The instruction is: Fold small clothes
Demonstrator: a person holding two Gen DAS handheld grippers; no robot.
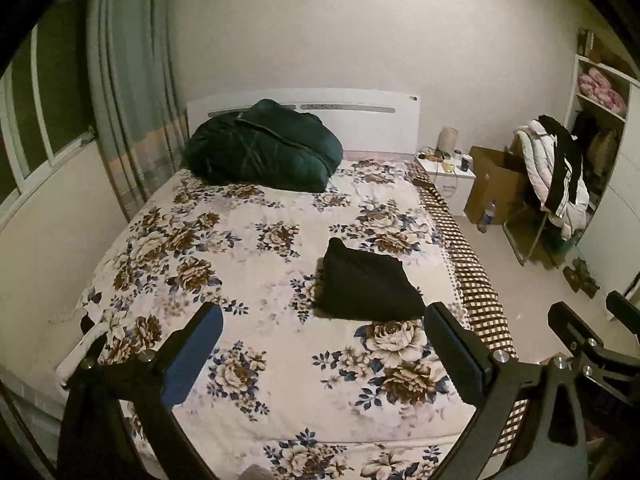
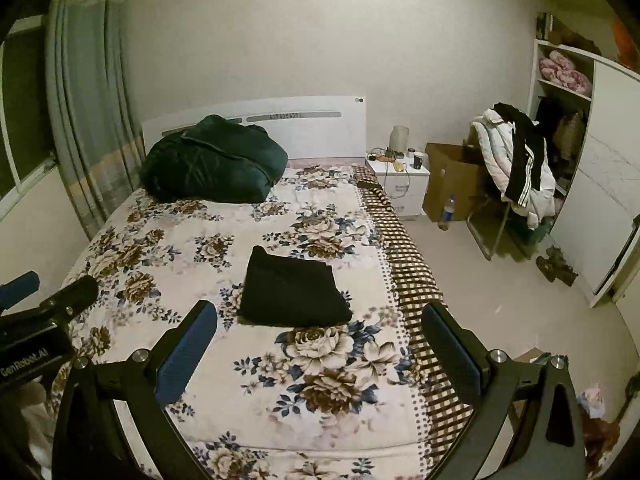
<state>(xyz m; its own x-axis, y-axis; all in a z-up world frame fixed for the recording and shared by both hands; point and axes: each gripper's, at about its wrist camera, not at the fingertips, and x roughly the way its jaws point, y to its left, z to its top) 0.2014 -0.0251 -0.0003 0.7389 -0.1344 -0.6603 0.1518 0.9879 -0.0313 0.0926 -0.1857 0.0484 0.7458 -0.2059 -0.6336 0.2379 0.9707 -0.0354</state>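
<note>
Black garment lies folded on the floral bedspread, right of mid-bed | left gripper and right gripper both spread wide, holding nothing, hovering short of it | I judge it soft, light, limp, thick where layered | I'd pinch a near corner through all layers.
</note>
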